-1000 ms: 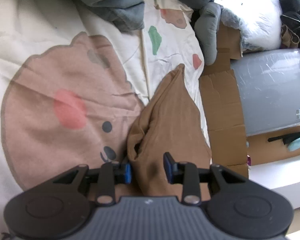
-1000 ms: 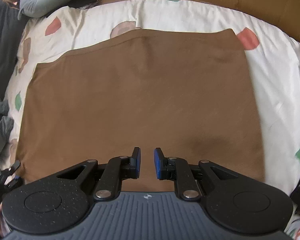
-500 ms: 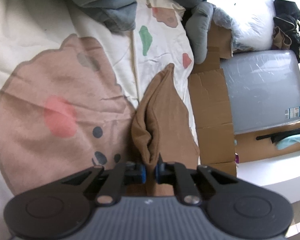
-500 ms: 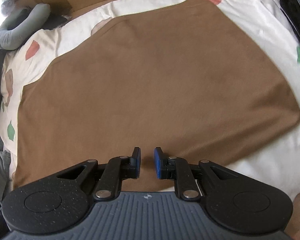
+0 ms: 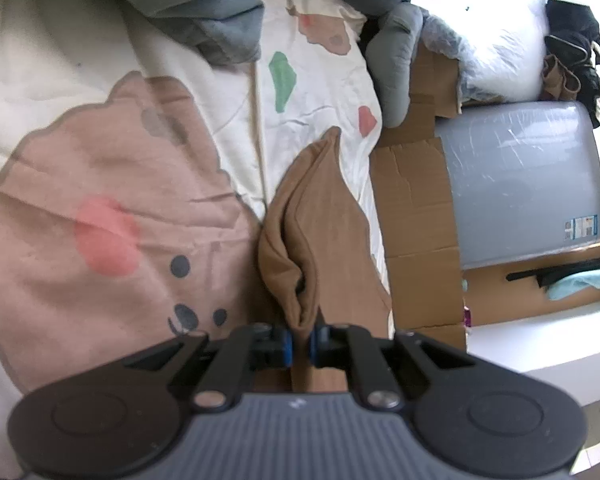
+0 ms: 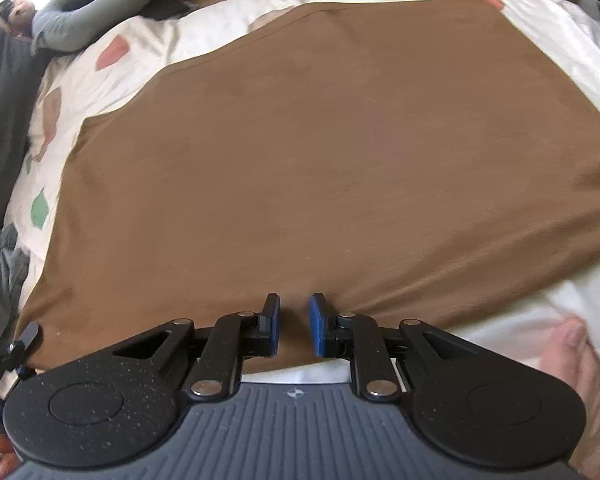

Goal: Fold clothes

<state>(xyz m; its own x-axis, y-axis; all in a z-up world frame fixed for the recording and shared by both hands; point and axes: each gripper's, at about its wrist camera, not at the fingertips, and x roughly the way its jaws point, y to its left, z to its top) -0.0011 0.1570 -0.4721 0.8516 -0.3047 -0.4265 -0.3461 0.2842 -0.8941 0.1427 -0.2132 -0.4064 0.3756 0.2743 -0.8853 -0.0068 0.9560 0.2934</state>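
The brown garment [image 6: 320,160] was spread flat over the patterned bedsheet [image 6: 228,16], filling most of the right wrist view from nine to three o'clock. Its corner nearest the left gripper [image 5: 300,345] was pinched between the blue pads, whose jaws had just been closing on a bunched ridge of cloth. The right gripper [image 6: 294,326] was held just above the near hem at six o'clock, its jaws narrowly parted with nothing clamped.

The largest risk was judged to be uneven lifting: with only one corner held, the cloth could be dragged askew and creased. A lesser risk was that the narrow right jaws might skate over the hem, or catch the sheet beneath. The left pinch, taken on a loose fold, could also slip.

Open room lay toward twelve o'clock across the garment. In the left wrist view the bed's edge ran from one to five o'clock, with cardboard [image 5: 416,216] beyond it. Grey clothing [image 6: 4,92] crowded nine o'clock.
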